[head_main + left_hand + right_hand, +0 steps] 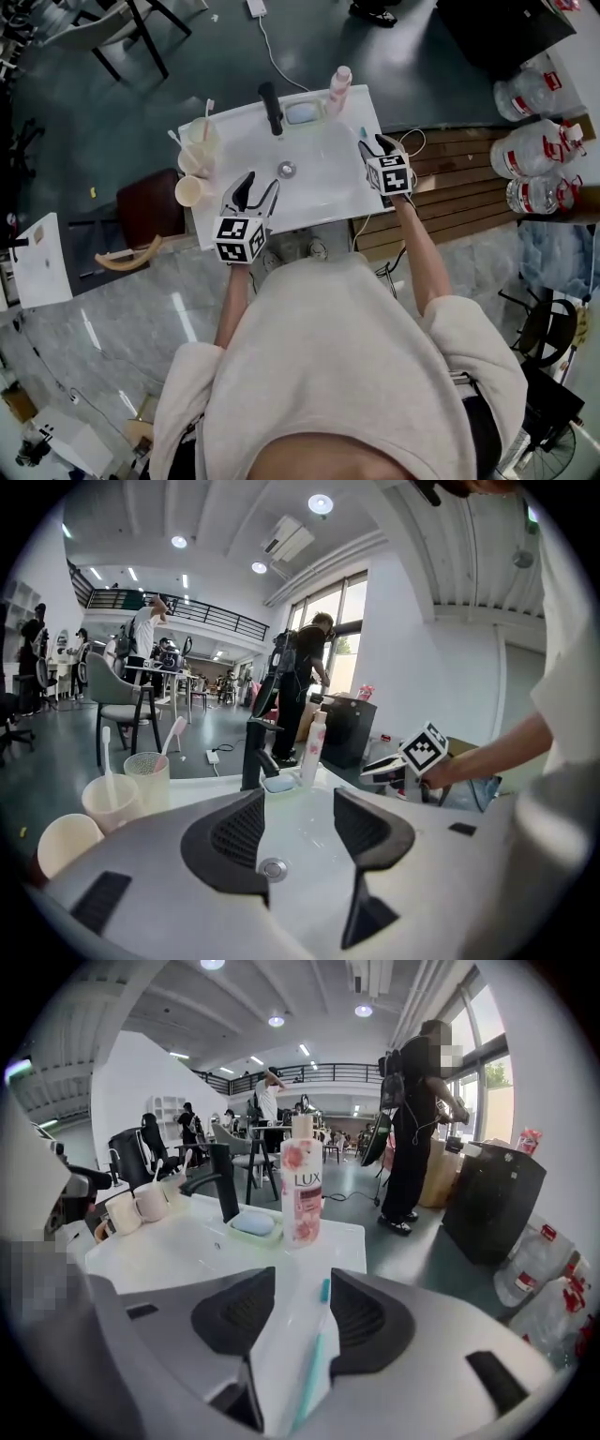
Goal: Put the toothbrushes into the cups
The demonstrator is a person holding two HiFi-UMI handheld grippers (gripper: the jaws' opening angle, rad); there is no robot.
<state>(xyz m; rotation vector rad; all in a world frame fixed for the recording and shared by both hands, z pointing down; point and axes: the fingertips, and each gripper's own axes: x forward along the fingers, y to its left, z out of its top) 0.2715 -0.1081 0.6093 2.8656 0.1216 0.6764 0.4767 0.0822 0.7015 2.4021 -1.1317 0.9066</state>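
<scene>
Your right gripper [302,1288] stood with jaws apart, straddling the toothbrush [314,1354] that lay on the sink rim [349,1237], placed for a pinch but not yet gripping. Your left gripper [298,803] hung wide and empty over the basin [300,841], nearer the cups [191,161].

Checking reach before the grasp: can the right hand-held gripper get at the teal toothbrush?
Probably yes: the teal toothbrush lies between the open jaws of the right hand-held gripper, nothing covering it.
</scene>
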